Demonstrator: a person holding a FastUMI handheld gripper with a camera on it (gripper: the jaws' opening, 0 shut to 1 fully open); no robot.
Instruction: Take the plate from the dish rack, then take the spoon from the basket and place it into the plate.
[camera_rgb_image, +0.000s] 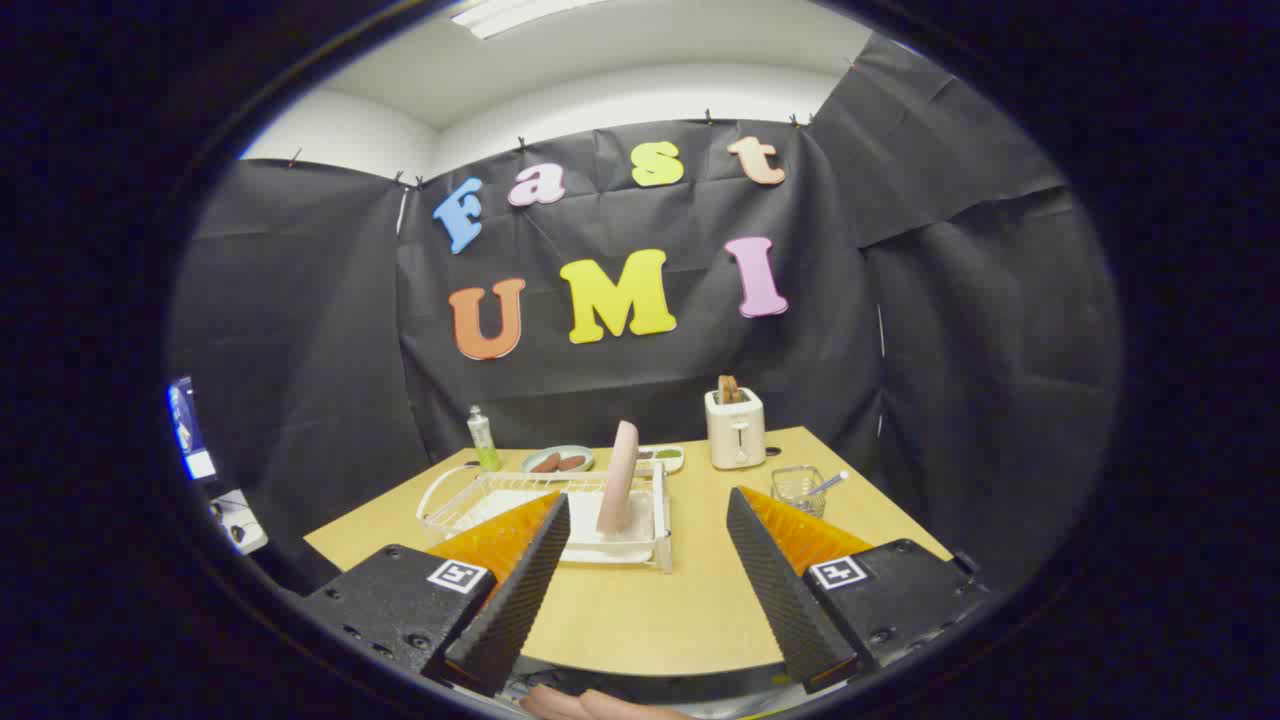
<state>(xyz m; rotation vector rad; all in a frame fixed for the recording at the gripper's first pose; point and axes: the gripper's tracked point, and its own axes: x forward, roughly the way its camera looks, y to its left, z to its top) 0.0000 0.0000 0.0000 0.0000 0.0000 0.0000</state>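
One pale pink plate (619, 478) stands on edge in the white wire dish rack (540, 505) — just beyond the gripper (648, 510), whose fingers are spread, empty.

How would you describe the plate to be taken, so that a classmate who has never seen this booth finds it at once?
On the wooden table, just ahead of the open gripper, sits a white wire dish rack. The plate stands on edge in it: pale pink, upright, unlike the flat dishes behind.

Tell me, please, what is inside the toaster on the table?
A brown slice of toast sticks up from the toaster; its lower part is hidden inside. The gripper is open, holding nothing.
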